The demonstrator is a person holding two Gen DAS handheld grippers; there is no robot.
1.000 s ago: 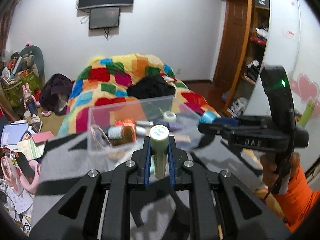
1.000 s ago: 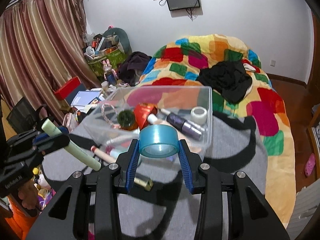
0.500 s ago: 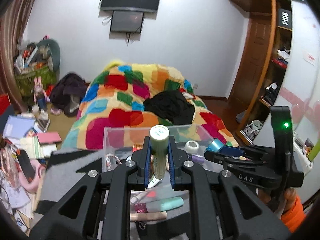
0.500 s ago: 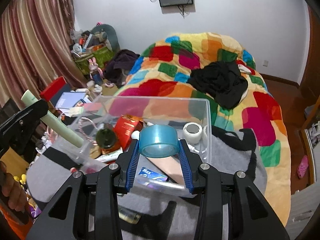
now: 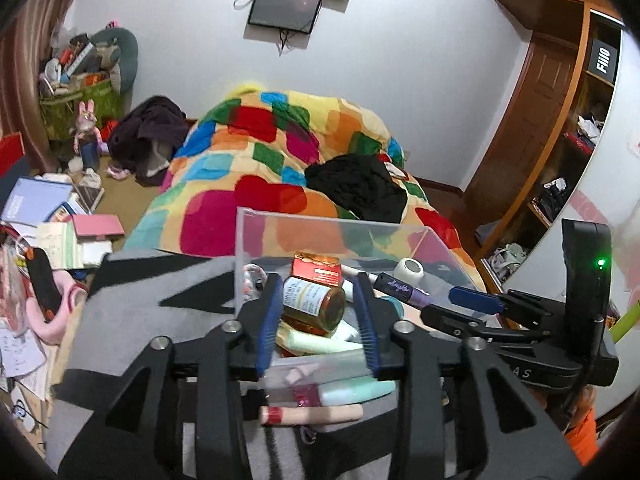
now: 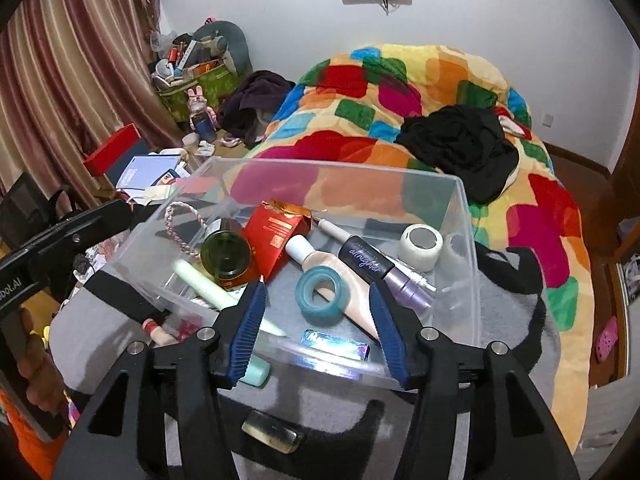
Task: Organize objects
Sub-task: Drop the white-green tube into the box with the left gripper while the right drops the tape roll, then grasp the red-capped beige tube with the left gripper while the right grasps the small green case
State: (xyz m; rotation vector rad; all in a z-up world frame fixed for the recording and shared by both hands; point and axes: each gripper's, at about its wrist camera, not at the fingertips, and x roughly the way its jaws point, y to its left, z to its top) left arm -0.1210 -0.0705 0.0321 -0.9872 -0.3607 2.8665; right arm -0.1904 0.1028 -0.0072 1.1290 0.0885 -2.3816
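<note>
Clear plastic bin (image 6: 466,216): sits on a grey-and-black blanket (image 6: 516,320) at the foot of the bed (image 6: 400,92), under both tongs.
Room: patchwork quilt with black clothing (image 6: 460,144) on it, curtain (image 6: 60,72) and floor clutter on one side, white wall with a screen (image 5: 286,10).
Bin contents: red carton (image 6: 274,236), brown jar (image 6: 226,254) on its side, purple tube (image 6: 384,270), white tape roll (image 6: 420,246).
Blue tape roll (image 6: 322,294): lies tilted on a beige tube inside the bin, hole facing up.
Pale green tube (image 6: 208,284): long axis slants toward the near wall.
Right tongs (image 6: 320,330): just opened, wide apart, nothing gripped; blue roll lies free below.
Left tongs (image 5: 318,322): just opened, parted, empty; the jar shows between them.
</note>
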